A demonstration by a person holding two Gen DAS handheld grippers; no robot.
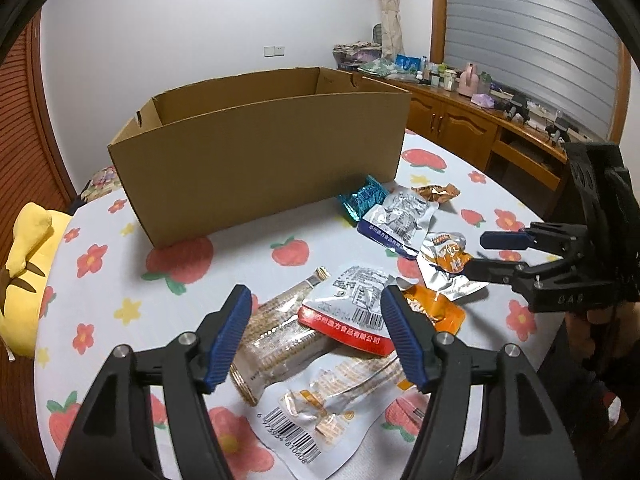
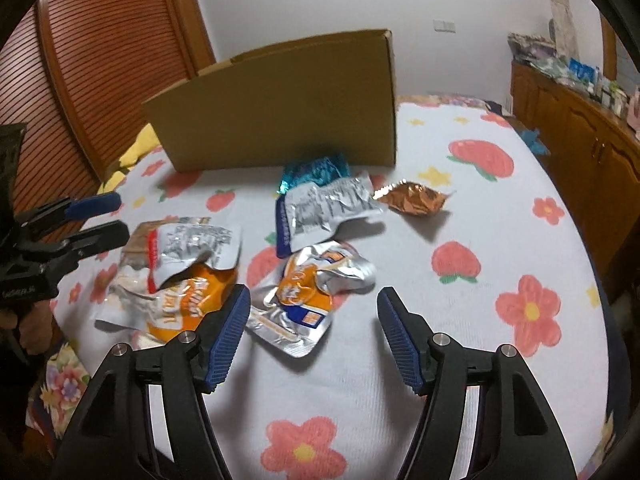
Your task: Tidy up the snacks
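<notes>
An open cardboard box point(image 1: 260, 152) point(image 2: 280, 108) stands at the back of the flowered bedspread point(image 1: 112, 288). Loose snack packets lie in front of it. My left gripper point(image 1: 316, 300) point(image 2: 120, 216) is open over a red-edged silver packet point(image 1: 352, 312) and a clear biscuit tube point(image 1: 276, 336), its pads apart from both. My right gripper point(image 2: 314, 300) point(image 1: 478, 254) is open just short of an orange-and-silver packet point(image 2: 304, 280). Further back lie a blue-edged silver packet point(image 2: 320, 212), a teal foil packet point(image 2: 316, 172) and a copper foil packet point(image 2: 412, 200).
A yellow plush toy point(image 1: 24, 272) lies at the left edge of the bedspread. A wooden cabinet point(image 1: 460, 120) point(image 2: 580, 128) with clutter on top runs along the right. A slatted wooden door point(image 2: 100, 60) stands behind on the left. An orange packet point(image 2: 192, 300) lies under the red-edged one.
</notes>
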